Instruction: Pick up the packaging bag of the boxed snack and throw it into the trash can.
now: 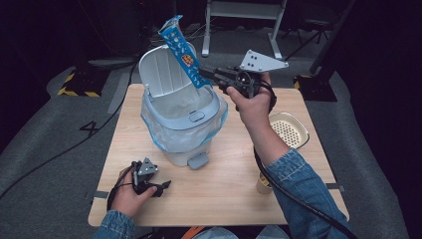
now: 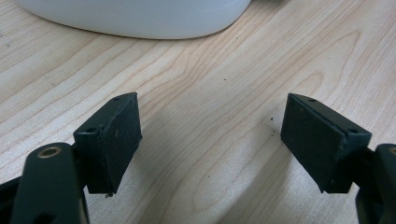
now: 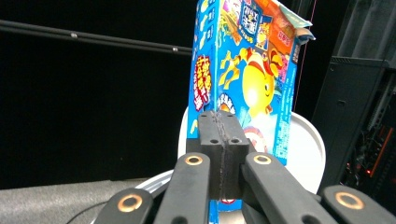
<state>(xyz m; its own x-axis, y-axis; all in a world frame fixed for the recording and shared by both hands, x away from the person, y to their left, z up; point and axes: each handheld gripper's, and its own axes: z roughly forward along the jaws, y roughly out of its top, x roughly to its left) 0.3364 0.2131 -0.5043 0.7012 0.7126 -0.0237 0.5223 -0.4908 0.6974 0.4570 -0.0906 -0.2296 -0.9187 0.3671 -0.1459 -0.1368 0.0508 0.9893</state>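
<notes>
Blue snack box (image 1: pixel 180 50) hangs in the air over the open mouth of the pedal bin (image 1: pixel 181 132), tilted, its lower end nearest the opening. The right gripper (image 1: pixel 205 74) pinches it by that lower edge, jaws clamped flat on the cardboard; in the right gripper view the box (image 3: pixel 247 70) stands up from the closed pads. Holding it low and from the side keeps the long body free to drop end-first into the bin, judged the step in hand.

Bin lid (image 1: pixel 161 69) stands raised behind the box, so the opening is free. A clear liner bag (image 1: pixel 154 127) is folded over the rim. The lid is the nearest obstruction: the box top leans close to it and could catch.

Left gripper (image 1: pixel 160 187) rests on the wooden table (image 1: pixel 224 189) near the front edge, jaws spread wide, nothing between them; the bin's white base (image 2: pixel 135 18) lies just ahead.

To the right, well apart from the bin: a yellow strainer bowl (image 1: pixel 288 130) and a cup (image 1: pixel 263 185) partly hidden by the denim sleeve (image 1: pixel 303 184).
</notes>
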